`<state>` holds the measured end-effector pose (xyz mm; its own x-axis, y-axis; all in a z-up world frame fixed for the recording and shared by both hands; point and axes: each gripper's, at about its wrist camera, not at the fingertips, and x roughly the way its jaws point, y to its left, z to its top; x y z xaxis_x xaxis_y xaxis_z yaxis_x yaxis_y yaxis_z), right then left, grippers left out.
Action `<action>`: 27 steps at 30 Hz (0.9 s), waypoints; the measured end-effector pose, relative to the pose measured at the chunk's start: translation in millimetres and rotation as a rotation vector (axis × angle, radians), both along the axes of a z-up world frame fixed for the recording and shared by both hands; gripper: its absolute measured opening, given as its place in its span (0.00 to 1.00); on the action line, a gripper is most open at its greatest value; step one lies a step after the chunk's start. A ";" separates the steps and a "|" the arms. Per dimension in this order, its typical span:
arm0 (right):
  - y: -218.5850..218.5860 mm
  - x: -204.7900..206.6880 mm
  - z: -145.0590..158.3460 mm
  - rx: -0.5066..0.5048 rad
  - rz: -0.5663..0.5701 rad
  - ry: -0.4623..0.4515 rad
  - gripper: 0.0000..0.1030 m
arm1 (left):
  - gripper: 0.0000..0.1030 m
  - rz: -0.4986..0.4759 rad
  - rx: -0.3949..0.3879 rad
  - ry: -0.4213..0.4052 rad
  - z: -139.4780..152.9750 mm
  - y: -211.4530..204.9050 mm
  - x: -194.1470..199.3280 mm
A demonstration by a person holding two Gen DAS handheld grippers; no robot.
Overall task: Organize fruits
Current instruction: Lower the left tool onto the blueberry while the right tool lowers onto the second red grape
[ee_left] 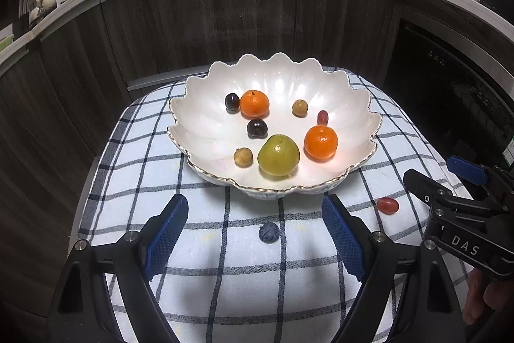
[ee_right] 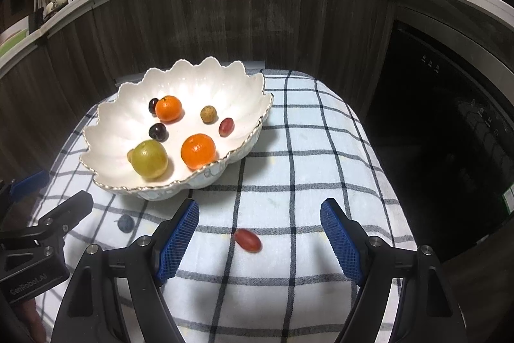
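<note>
1. My left gripper [ee_left: 255, 233] hovers low over the checked cloth [ee_left: 199, 249], fingers spread wide, holding nothing; the blueberry [ee_left: 269, 232] lies between them on the cloth.
2. My right gripper [ee_right: 259, 238] is posed alike, fingers wide apart, with the red grape [ee_right: 247, 240] on the cloth between them.
3. The bowl [ee_left: 205, 105] is glossy white with a scalloped, gold-edged rim. It holds two tangerines, a green fruit [ee_left: 278, 155], two dark cherries, two tan longans and another grape.
4. The left view shows both longans; in the right view the green fruit mostly hides one.
</note>
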<state>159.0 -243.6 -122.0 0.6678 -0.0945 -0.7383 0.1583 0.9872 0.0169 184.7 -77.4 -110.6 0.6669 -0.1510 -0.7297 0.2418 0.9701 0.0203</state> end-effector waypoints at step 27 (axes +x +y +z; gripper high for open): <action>6.1 5.1 -49.9 -0.017 0.007 0.039 0.76 | 0.64 -0.014 0.002 0.045 -60.2 -0.7 7.7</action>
